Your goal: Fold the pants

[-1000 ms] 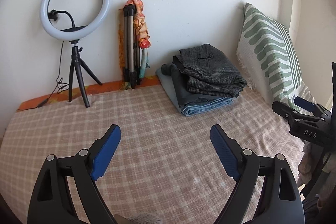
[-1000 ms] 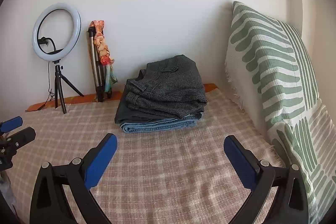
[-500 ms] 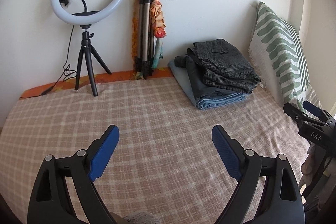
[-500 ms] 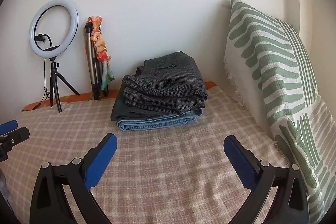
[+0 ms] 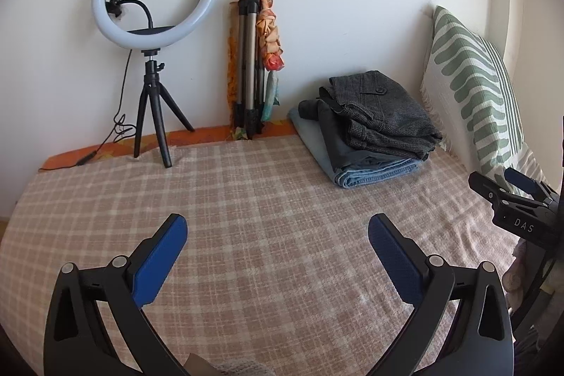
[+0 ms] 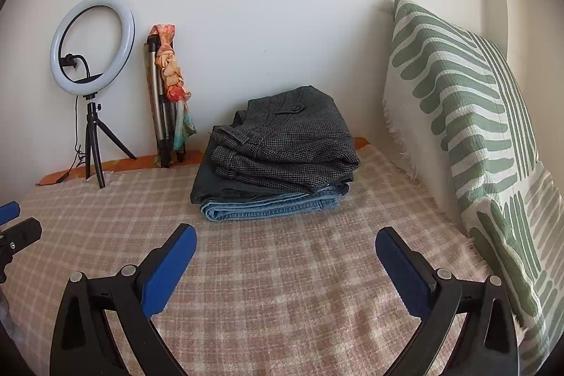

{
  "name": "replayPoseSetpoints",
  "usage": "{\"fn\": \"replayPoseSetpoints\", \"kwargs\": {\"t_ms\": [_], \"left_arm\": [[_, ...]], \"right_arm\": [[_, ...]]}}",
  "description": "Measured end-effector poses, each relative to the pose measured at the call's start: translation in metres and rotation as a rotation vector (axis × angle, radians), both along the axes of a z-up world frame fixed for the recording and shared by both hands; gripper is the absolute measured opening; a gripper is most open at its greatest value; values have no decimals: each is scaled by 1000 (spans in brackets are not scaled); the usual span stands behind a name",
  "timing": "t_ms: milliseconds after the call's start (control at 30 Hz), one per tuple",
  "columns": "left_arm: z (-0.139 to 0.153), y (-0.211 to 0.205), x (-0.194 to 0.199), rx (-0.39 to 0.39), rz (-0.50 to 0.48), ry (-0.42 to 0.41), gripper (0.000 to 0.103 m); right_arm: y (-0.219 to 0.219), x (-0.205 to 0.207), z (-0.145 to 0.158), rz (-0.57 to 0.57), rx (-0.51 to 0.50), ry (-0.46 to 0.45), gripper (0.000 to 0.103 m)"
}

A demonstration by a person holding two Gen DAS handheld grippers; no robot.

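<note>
A stack of folded pants lies at the far right of the bed, grey checked pants on top, dark pants and blue jeans under them; it also shows in the right wrist view. My left gripper is open and empty above the checked bedspread, well short of the stack. My right gripper is open and empty, just in front of the stack. The right gripper's tips also show at the right edge of the left wrist view.
A checked bedspread covers the bed. A ring light on a tripod and a folded tripod with a scarf stand against the back wall. A green-striped pillow leans at the right.
Both grippers have drifted left and back a little, so the stack and ring light shifted right in the left view. Both stay open and empty.
</note>
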State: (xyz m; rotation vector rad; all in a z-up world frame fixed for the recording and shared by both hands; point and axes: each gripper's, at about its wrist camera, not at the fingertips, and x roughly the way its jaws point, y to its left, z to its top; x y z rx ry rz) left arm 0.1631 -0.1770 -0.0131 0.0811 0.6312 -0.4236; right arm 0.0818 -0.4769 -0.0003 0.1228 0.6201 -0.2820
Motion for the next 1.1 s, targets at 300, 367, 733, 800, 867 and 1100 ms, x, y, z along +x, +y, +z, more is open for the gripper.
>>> {"fn": "replayPoseSetpoints", "kwargs": {"t_ms": [300, 367, 733, 800, 867, 1100], "left_arm": [[-2, -2, 0, 6, -10, 5, 102], [-2, -2, 0, 8, -14, 6, 102], [-2, -1, -2, 5, -25, 9, 102], [-1, -1, -3, 4, -22, 4, 102], [-1, -1, -3, 6, -25, 0, 102], [1, -1, -5, 12, -31, -13, 102]], "right_arm": [[0, 4, -3, 0, 5, 4, 103], [1, 4, -2, 1, 4, 1, 103], [1, 6, -4, 1, 12, 4, 103], [2, 6, -4, 2, 12, 6, 103], [3, 6, -4, 5, 9, 8, 103], [6, 6, -3, 7, 10, 10, 103]]}}
